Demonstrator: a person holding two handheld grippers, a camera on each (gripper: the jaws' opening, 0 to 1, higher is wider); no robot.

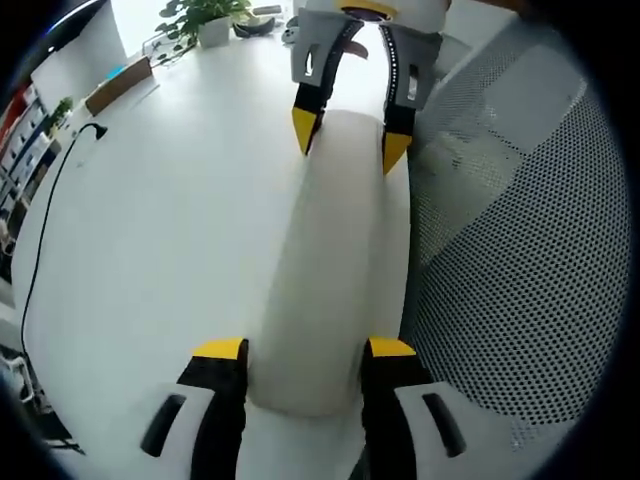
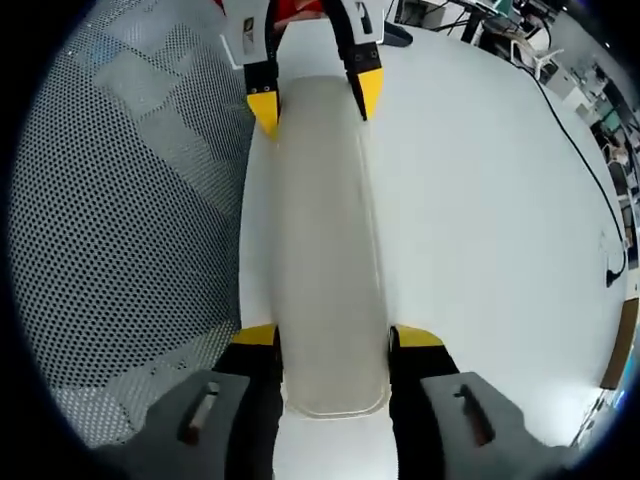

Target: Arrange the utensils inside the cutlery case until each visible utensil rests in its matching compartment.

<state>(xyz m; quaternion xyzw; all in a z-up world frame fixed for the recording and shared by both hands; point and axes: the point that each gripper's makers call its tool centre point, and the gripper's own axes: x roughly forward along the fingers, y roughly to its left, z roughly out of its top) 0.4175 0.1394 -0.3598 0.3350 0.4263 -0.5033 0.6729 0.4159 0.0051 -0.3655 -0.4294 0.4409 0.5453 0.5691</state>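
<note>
- Cutlery case [image 1: 330,260], closed, lies lengthwise on the white table [image 1: 160,220].
- Left hand-held gripper [image 1: 305,348] straddles one end, right hand-held gripper [image 2: 335,335] the other; both seemingly touch it.

Bench [image 1: 170,220]: you have a white top here, running wide and bare to one side.
Mesh surface [image 1: 520,300]: you see grey perforated mesh just beside the bench edge.
Cable [image 1: 45,235]: a thin black cable crosses your bench near its far side, ending at a small plug.
Potted plant [image 1: 205,20]: green leaves in a white pot stand at the bench's far end.
Cardboard box [image 1: 118,85]: brown, lying near the plant.
</note>
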